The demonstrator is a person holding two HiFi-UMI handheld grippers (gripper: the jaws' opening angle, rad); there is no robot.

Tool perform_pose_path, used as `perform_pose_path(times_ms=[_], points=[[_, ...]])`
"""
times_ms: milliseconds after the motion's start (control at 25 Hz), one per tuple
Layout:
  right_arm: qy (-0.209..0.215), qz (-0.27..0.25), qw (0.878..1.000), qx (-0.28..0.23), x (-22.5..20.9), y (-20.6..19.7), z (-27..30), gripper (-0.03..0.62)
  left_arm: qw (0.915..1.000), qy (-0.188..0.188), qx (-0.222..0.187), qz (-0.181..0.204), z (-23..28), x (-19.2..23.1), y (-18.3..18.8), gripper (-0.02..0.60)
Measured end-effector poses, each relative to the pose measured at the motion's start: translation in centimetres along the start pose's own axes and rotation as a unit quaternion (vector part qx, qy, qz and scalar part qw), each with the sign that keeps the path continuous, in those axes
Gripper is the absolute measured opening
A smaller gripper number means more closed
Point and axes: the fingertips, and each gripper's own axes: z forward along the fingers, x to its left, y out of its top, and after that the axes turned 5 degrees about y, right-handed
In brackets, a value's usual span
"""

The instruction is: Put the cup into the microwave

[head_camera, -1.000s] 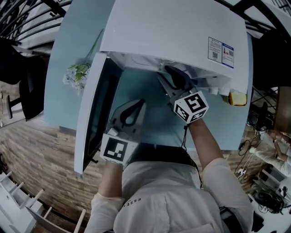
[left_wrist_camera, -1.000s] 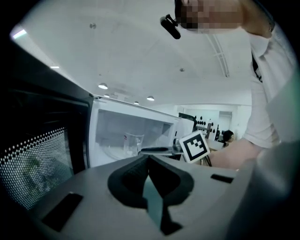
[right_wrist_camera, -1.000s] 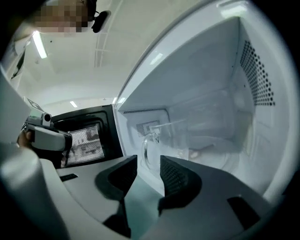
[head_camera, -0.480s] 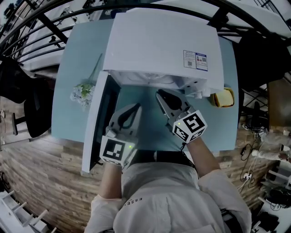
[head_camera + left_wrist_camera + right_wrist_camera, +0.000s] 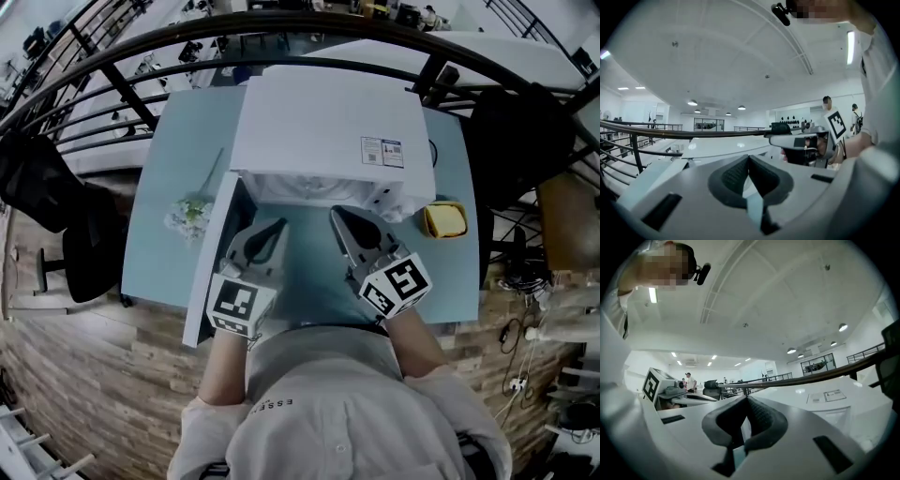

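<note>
Left of the microwave point(image 5: 328, 131), a small bunch of flowers point(image 5: 190, 214) lies on the table point(image 5: 178, 159). The microwave's door point(image 5: 214, 272) stands swung open to its left.

Left gripper point(image 5: 277, 225): before the microwave's mouth, just beside the door, jaws pressed together, nothing between them.

Right gripper point(image 5: 337, 216): before the mouth's right half, jaws likewise together and empty.

Right of the microwave sits a yellow item point(image 5: 443, 219), kind undetermined.

Cup: seen in no view, presumably inside the cavity, hidden beneath the microwave's top.

Assessment: placement appears complete. Shutting the door remains, which calls for the left gripper to push its outer face round.
</note>
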Motion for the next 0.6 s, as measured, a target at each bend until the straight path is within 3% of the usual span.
perform_pose_path(times_ms=[320, 600], points=[[-0.009, -0.043, 0.999, -0.006, 0.3, 1.8, -1.3, 0.015, 0.9991, 0.015, -0.038, 0.002, -1.2, 1.1, 2.6, 0.003], [-0.005, -0.061, 0.998, -0.011, 0.8, 2.3, -1.1, 0.015, 0.9991, 0.015, -0.04, 0.005, -1.5, 1.4, 3.0, 0.003]])
